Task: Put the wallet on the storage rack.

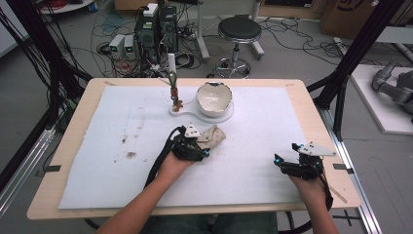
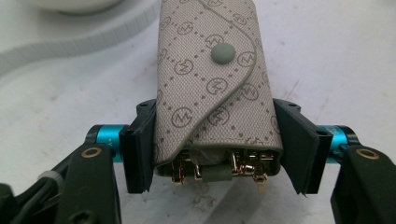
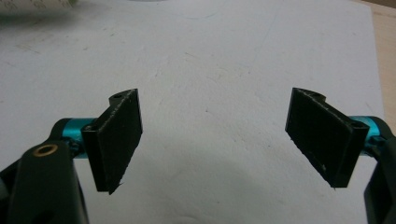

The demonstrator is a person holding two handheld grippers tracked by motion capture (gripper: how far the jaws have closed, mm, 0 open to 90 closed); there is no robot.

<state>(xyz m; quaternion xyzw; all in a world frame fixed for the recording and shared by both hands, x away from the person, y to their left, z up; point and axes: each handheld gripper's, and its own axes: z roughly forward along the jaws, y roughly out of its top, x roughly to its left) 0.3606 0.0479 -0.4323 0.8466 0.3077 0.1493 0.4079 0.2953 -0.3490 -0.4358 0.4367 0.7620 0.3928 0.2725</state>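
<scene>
A beige monogram key case [image 2: 210,84] with a grey-green snap button lies on the white mat, gold key hooks showing at its open near end. My left gripper [image 2: 217,144] is shut on it, one jaw pressed against each long side. In the high view the key case [image 1: 212,134] lies at the mat's middle, just beyond my left gripper [image 1: 196,146]. My right gripper [image 1: 286,163] rests near the mat's front right. In its own view my right gripper [image 3: 215,135] is open, its jaws wide apart with nothing between them over bare mat.
A white mat [image 1: 253,126] covers the wooden table. Behind the key case stands a white bowl [image 1: 214,97] on a flat white base [image 1: 195,115], with a small post [image 1: 174,90] carrying a greenish loop. A stool [image 1: 238,31] and computers [image 1: 156,29] stand beyond the table.
</scene>
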